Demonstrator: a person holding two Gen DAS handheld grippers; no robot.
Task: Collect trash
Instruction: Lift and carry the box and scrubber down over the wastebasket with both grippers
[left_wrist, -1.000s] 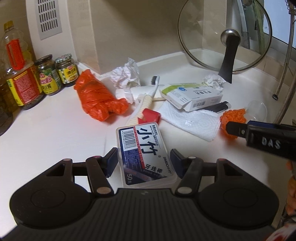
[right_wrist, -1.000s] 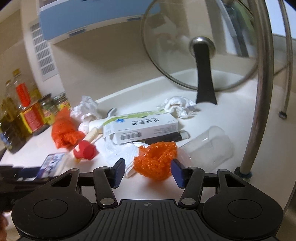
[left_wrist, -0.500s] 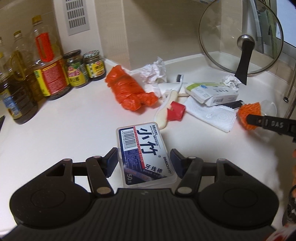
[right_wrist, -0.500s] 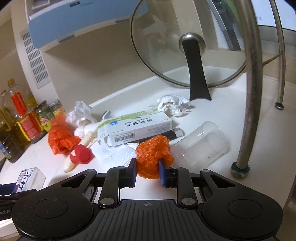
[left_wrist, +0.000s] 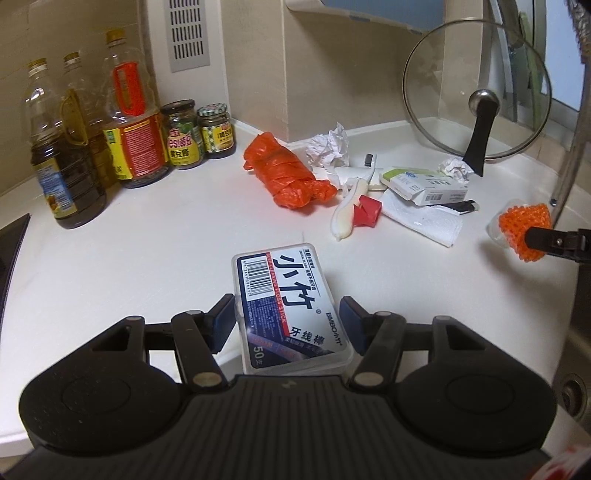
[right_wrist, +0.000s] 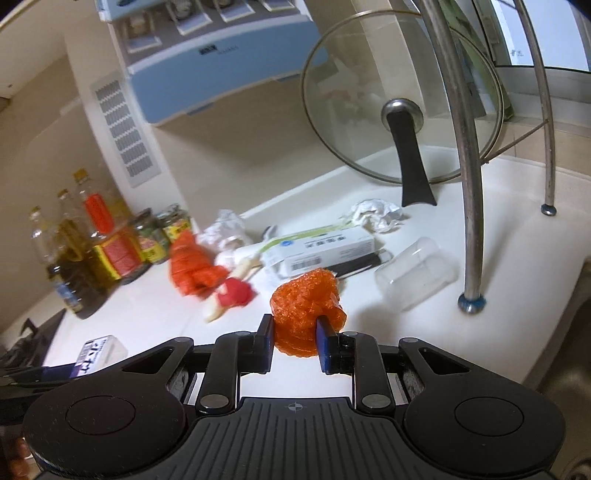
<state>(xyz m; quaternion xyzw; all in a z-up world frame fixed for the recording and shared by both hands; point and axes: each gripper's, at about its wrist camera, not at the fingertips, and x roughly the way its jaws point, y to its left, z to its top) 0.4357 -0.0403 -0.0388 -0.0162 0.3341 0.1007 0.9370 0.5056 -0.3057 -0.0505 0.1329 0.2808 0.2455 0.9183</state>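
Right gripper (right_wrist: 294, 341) went from open around the orange mesh ball (right_wrist: 306, 310) to clamped on it, lifted at frame centre. Left gripper (left_wrist: 287, 323) holds the floss box (left_wrist: 286, 308), half-open. Remaining trash sits on the worktop (left_wrist: 147, 251), upper middle.

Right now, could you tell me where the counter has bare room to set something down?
Bare counter lies between the oil bottles, the orange bag and the floss box. It is crowded from that bag to the glass lid.
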